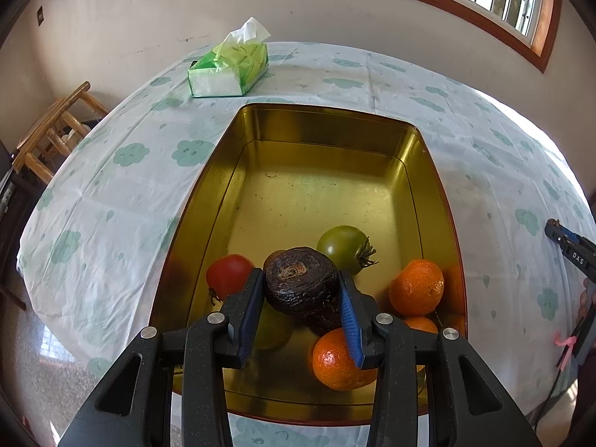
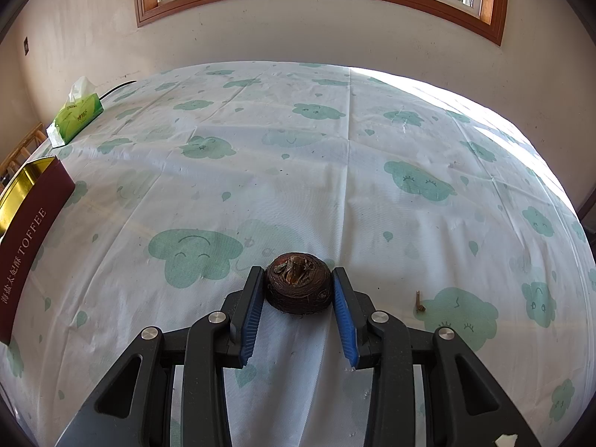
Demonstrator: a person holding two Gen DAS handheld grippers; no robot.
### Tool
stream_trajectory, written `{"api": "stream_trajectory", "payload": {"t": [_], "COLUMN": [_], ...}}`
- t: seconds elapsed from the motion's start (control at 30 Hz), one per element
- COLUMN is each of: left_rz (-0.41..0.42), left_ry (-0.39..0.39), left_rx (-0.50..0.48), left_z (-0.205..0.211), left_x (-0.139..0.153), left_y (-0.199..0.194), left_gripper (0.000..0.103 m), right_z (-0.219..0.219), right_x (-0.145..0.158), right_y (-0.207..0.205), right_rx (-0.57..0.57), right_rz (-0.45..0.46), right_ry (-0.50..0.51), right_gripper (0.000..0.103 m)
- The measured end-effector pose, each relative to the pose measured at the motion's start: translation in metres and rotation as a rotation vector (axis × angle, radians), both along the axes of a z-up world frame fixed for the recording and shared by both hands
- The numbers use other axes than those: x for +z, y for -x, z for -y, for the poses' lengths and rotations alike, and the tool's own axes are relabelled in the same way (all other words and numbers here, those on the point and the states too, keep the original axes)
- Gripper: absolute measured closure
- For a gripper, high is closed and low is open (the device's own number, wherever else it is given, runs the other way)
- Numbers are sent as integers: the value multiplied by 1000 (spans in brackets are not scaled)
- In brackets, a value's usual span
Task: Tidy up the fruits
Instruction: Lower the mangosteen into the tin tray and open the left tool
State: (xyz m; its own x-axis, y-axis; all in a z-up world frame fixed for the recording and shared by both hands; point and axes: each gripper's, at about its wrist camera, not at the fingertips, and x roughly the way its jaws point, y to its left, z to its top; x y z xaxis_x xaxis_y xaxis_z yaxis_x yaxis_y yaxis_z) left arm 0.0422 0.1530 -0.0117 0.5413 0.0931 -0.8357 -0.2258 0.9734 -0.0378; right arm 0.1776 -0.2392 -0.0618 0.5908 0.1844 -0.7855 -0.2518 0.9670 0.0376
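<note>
both grippers (image 1: 301, 290) (image 2: 297, 288) are chunky speckled black plastic with ribbed blue finger pads (image 2: 344, 320) and round silver bolts (image 1: 149, 332).

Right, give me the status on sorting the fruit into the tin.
Done: a red tomato, a green tomato and oranges lie in the gold tin. In hand: the left gripper holds a dark brown fruit over the tin. Left: the right gripper grips another brown fruit on the tablecloth.
</note>
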Motion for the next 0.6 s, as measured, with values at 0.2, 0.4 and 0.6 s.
{"api": "stream_trajectory", "payload": {"t": [0.2, 0.4, 0.6], "left_rz": [6, 13, 26], "left_ry": [-13, -19, -15], "left_rx": [-5, -15, -4], "left_z": [-1, 1, 0], "left_x": [-1, -1, 3], "left_y": [1, 1, 6], "left_gripper": [62, 60, 58], "right_z": [0, 2, 0], "right_x": [0, 0, 1], "right_y": [0, 0, 0], "right_rx": [0, -1, -23], "right_rz": [0, 3, 0], "right_ry": [1, 8, 4], "right_gripper": [69, 70, 70]}}
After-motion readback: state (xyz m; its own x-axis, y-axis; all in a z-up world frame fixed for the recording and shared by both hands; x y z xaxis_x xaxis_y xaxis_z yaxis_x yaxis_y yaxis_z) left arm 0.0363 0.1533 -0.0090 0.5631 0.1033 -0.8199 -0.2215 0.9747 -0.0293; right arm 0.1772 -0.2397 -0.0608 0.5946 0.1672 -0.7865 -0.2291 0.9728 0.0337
